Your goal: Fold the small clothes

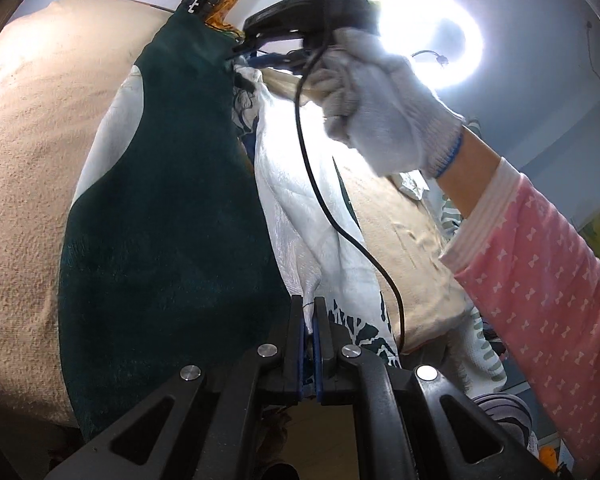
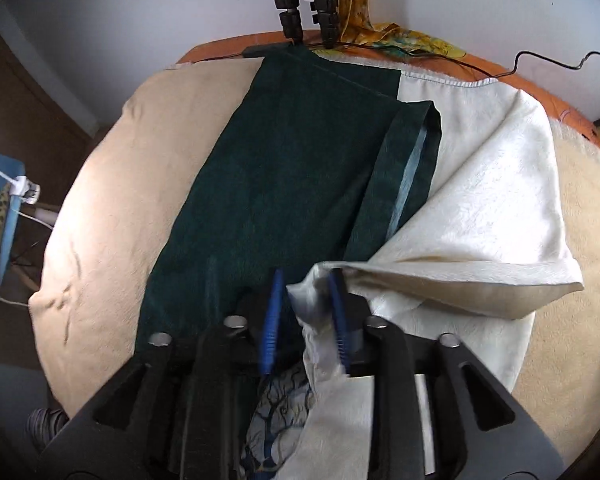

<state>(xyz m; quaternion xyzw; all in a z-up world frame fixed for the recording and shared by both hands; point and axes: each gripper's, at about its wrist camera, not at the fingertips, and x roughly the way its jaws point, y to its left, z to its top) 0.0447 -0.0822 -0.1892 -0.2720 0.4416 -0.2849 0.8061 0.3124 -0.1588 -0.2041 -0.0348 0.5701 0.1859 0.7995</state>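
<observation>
Right wrist view: right tongs (image 2: 306, 312) half apart, white cloth (image 2: 472, 208) loose between, lying rightward; left tongs (image 1: 309, 320) pinching its hem.

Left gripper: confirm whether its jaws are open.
No: the left gripper is shut, its blue pads pinching a fold of the white cloth.

place: home room | cues: beige blanket (image 2: 112, 208) over table, ring light (image 1: 432, 40), tripod legs (image 2: 306, 8)
</observation>
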